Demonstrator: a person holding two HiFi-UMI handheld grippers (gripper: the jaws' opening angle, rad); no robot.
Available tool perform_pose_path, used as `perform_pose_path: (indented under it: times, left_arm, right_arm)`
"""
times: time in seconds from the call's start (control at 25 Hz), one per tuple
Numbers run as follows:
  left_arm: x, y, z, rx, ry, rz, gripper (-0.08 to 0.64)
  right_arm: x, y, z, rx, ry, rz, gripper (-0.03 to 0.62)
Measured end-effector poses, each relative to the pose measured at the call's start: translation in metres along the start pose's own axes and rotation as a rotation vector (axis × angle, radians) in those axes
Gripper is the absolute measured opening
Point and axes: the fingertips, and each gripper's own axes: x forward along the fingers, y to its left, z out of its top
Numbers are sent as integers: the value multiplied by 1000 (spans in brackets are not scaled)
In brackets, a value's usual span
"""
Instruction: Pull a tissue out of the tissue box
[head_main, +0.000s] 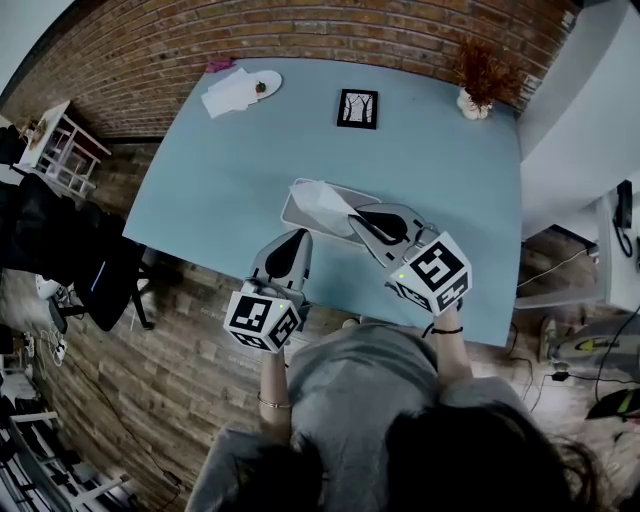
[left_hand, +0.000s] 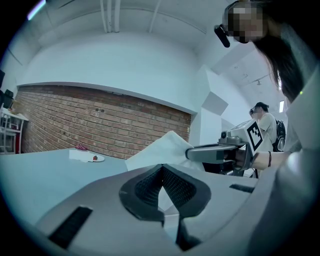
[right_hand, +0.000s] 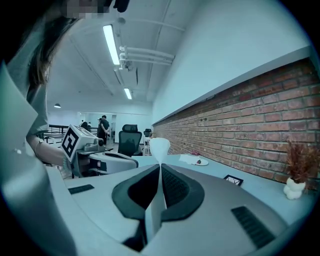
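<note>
A flat grey tissue box (head_main: 300, 218) lies on the light blue table (head_main: 220, 180) near its front edge. A white tissue (head_main: 322, 198) rises from the box and leans left. My right gripper (head_main: 352, 220) comes in from the right and is shut on the tissue. In the right gripper view a strip of the tissue (right_hand: 159, 150) runs up between the closed jaws of the right gripper (right_hand: 160, 167). My left gripper (head_main: 300, 236) sits level at the box's front left corner. Its jaws meet at the tips (left_hand: 161, 169), and I see nothing gripped. From there the tissue (left_hand: 160, 150) and the right gripper (left_hand: 192, 153) show just ahead.
A framed picture (head_main: 358, 108) and a vase of dried plants (head_main: 475, 100) stand at the back of the table. A plate with napkins (head_main: 240, 90) lies at the back left. A dark chair (head_main: 95, 270) and a white rack (head_main: 60, 150) stand on the floor to the left.
</note>
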Motion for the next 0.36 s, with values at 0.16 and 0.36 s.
perform_pose_path:
  times: [0.16,0.36]
  left_arm:
    - [0,0,0,4,4,2,3]
    - [1,0,-2,8,6,8,3]
  right_arm:
    - [0,0,0,2,-4,4,2]
    - [-1,0,0,4,-7,11,2]
